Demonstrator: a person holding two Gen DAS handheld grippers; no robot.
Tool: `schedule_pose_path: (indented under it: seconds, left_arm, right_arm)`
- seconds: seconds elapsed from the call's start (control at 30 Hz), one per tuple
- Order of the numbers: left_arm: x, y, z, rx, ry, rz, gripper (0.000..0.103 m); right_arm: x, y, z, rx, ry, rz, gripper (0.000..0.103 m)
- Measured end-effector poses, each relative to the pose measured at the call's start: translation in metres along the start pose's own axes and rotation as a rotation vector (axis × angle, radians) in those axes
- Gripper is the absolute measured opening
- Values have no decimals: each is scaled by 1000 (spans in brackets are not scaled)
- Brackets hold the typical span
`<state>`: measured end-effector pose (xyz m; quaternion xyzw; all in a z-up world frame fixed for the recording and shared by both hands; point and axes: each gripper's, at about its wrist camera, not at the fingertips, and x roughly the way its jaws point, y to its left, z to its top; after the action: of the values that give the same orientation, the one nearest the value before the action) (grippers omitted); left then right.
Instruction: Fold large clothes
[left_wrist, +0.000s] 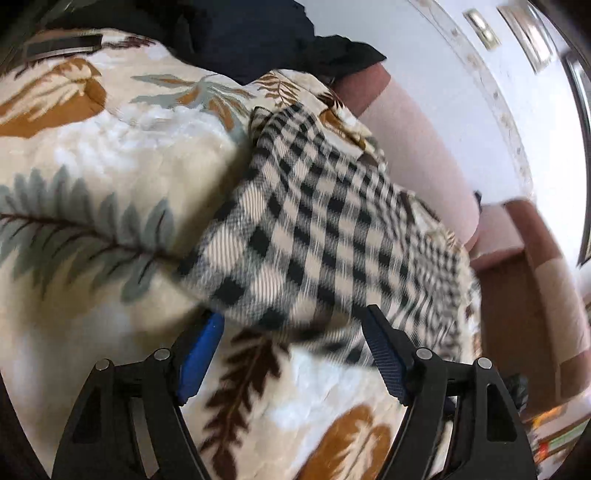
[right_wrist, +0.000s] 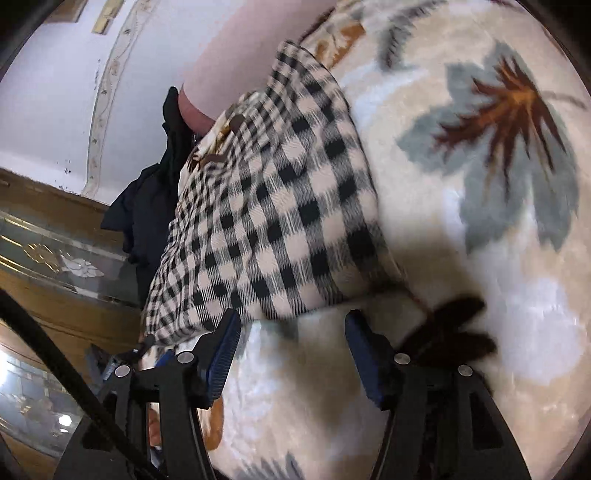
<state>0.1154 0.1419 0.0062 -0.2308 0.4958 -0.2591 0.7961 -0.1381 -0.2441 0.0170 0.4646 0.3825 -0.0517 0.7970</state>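
A black-and-cream checked garment (left_wrist: 314, 236) lies bunched on a cream blanket with a leaf print (left_wrist: 110, 155). My left gripper (left_wrist: 291, 325) is open, its jaws wide apart at the garment's near edge, holding nothing. In the right wrist view the same checked garment (right_wrist: 280, 221) lies on the blanket (right_wrist: 480, 258). My right gripper (right_wrist: 291, 325) is open just below the garment's near edge and holds nothing. Both views are motion-blurred.
Dark navy clothing (left_wrist: 258, 33) lies at the blanket's far side and also shows in the right wrist view (right_wrist: 155, 195). A pink padded headboard (left_wrist: 417, 147) and white wall stand behind. A wooden cabinet with glass (right_wrist: 55, 243) is at the left.
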Motion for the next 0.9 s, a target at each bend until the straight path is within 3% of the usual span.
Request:
schedule_pose_path:
  seconds: [0.13,0.37,0.4,0.43,0.5,0.63,0.7,0.83,0.9]
  left_arm:
    - [16,8,21,-95,-5,-47,78]
    - [37,-2,41,-79,-10,-15,79]
    - [38,-2,42,-83,-12,-11,78]
    - [38,-3,43,-84,-6,-5,76]
    - [40,-9,47,-83,41,19,18]
    - [21,-42,43,14,13,54,15]
    - [8,-58,35,53,6,36,14]
    - [-8,-72,11,82,53,10,14]
    - [-5,-67,-2,73,92,35,14]
  right_arm:
    - [11,-6,15,71,-43,19,64]
    - [29,-2,46,54,-109,-17,63]
    - [29,-3,49,47,-104,-26,56]
    - [30,-5,51,49,-97,-28,38]
    - [29,-15,55,93,-66,21,26]
    - [5,-11,60,69,-91,64,18]
    - [-12,-9,62,53,-121,65,15]
    - [-43,-23,62,86,-158,81,13]
    - [-51,-33,57,84,-152,53,13]
